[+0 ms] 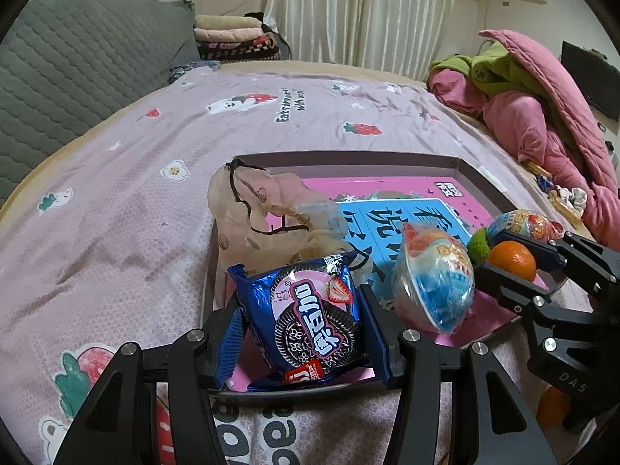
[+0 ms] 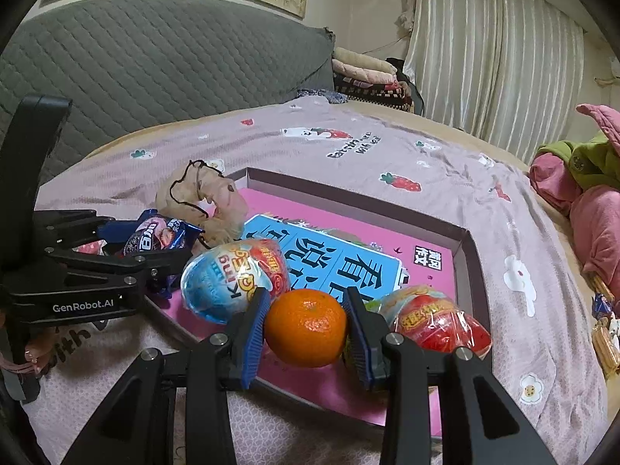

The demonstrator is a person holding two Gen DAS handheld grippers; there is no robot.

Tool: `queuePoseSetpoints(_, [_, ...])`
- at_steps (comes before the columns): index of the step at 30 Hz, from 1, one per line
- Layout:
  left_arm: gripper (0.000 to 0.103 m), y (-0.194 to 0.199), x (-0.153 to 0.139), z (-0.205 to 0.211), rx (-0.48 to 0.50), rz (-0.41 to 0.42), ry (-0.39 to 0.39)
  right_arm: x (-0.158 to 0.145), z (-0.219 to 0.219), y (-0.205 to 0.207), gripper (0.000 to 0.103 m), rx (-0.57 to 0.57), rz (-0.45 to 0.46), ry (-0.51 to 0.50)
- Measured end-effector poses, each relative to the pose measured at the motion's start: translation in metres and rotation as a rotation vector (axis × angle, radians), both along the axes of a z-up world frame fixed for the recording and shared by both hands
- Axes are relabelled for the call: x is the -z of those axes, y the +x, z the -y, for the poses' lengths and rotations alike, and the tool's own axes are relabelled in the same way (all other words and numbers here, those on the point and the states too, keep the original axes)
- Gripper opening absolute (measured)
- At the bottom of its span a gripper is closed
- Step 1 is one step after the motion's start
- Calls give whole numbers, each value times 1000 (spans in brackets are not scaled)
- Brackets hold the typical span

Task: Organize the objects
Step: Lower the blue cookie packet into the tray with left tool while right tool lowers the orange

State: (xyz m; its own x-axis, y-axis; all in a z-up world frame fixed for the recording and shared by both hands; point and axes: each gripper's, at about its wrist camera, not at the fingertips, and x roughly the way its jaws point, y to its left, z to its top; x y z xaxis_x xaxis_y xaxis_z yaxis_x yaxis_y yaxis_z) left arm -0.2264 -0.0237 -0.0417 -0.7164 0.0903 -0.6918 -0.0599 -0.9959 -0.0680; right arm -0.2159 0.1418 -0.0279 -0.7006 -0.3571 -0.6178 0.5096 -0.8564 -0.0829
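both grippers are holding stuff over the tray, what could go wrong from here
1. The orange is round and held only at its sides by the right gripper; once released it could roll across the flat tray.
2. The Oreo packet in the left gripper is soft, so a squeeze may crush the cookies.
3. The blue toy egg sits close beside the orange and could get nudged.
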Motion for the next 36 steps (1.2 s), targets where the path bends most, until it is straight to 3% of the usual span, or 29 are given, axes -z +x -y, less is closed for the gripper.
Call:
queuePoseSetpoints(22, [56,-5,5,-4,7,19,-17,10,12,-14,39,-42,56,53])
queuePoseSetpoints(36, [56,-5,7,-5,10,19,-30,13,10,-27,39,-50,176,40])
